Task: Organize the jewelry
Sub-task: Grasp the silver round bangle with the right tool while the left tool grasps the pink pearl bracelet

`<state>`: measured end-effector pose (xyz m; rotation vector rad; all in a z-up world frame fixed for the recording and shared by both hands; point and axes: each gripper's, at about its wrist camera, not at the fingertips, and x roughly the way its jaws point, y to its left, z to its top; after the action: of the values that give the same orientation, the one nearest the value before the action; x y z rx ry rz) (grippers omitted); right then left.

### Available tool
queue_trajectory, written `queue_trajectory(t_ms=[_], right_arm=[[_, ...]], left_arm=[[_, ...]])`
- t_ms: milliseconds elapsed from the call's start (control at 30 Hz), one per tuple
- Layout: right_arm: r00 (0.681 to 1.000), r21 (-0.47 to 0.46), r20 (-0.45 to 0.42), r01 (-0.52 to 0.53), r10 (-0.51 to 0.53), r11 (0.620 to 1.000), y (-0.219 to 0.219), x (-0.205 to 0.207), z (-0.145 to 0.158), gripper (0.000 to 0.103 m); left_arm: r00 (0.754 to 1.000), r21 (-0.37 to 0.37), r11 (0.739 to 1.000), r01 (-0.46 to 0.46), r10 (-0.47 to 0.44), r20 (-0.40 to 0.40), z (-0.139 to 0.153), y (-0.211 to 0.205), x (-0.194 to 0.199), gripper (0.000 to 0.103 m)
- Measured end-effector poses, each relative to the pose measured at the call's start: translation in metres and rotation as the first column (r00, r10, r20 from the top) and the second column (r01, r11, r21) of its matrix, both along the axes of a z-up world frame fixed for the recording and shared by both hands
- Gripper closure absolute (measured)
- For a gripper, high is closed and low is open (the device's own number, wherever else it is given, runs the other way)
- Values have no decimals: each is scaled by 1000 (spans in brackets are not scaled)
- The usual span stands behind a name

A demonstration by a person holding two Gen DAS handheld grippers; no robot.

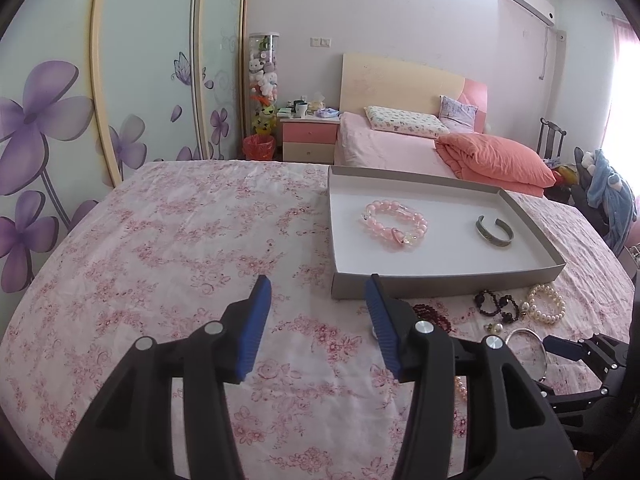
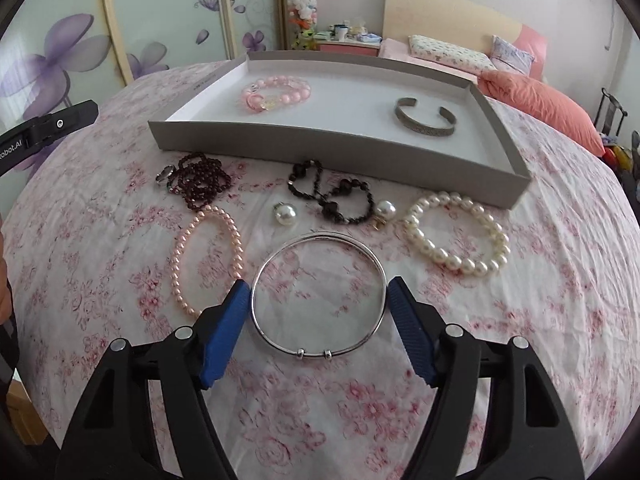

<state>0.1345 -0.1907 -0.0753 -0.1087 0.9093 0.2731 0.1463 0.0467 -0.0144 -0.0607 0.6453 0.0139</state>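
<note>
Right gripper [image 2: 318, 294] spread wide, blue fingers [image 2: 224, 332] flanking the silver bangle [image 2: 320, 294] on either side, pads just beside its rim, contact impossible to confirm. Bangle flat on the floral bedsheet [image 2: 520, 340], two small sliding beads on its near edge. Just left of it, a pink pearl bracelet [image 2: 206, 258]; beyond, a loose pearl earring [image 2: 285, 213], a black beaded bracelet [image 2: 332, 194] with a second pearl earring [image 2: 385, 209] touching its right end, and a dark red beaded strand [image 2: 200, 180] with a small ring [image 2: 165, 174] at its left. To the right, a white pearl bracelet [image 2: 456, 234], near the corner of the grey tray [image 2: 320, 150].

Inside the tray, a pink glass-bead bracelet [image 2: 276, 92] toward the left and a metal cuff [image 2: 424, 120] toward the right, well apart.

Left gripper [image 1: 318, 294] also open wide, blue fingers [image 1: 254, 328] apart over bare sheet, clamped on nothing, hovering just short of the tray's [image 1: 440, 280] near left corner. Beyond, a bed with an orange duvet [image 1: 496, 158] and a pink nightstand [image 1: 308, 136].
</note>
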Motion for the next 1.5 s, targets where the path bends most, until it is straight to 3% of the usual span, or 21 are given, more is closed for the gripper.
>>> queue_trajectory(t_ms=[200, 333, 600, 767, 867, 933, 1033, 1300, 1500], right_arm=[[994, 2, 0, 107, -107, 994, -33, -18, -1, 32], [982, 5, 1, 189, -189, 982, -59, -24, -2, 32], [978, 11, 18, 209, -209, 978, -72, -38, -4, 32], [978, 13, 29, 206, -207, 978, -69, -37, -5, 32], [978, 14, 29, 205, -205, 979, -69, -37, -5, 32], [978, 14, 30, 204, -204, 979, -69, -39, -6, 32], [978, 13, 29, 204, -205, 979, -69, -39, -6, 32], [986, 13, 26, 167, -168, 986, -57, -41, -5, 32], [988, 14, 26, 154, -154, 988, -54, -40, -5, 32]], left_arm=[[999, -11, 999, 50, -50, -14, -1, -13, -5, 52], [990, -36, 992, 124, -126, -65, -10, -33, -9, 51], [942, -77, 971, 225, -237, -237, -44, -76, -11, 52], [929, -65, 971, 231, -240, -281, -57, -98, -8, 56], [933, -26, 976, 218, -216, -288, -61, -108, -4, 65], [935, 15, 976, 215, -202, -290, -62, -113, -4, 76], [938, 54, 974, 219, -195, -288, -62, -111, -6, 83], [945, 87, 982, 168, -135, -299, -60, -70, -18, 82], [939, 42, 980, 193, -173, -296, -59, -56, -22, 65]])
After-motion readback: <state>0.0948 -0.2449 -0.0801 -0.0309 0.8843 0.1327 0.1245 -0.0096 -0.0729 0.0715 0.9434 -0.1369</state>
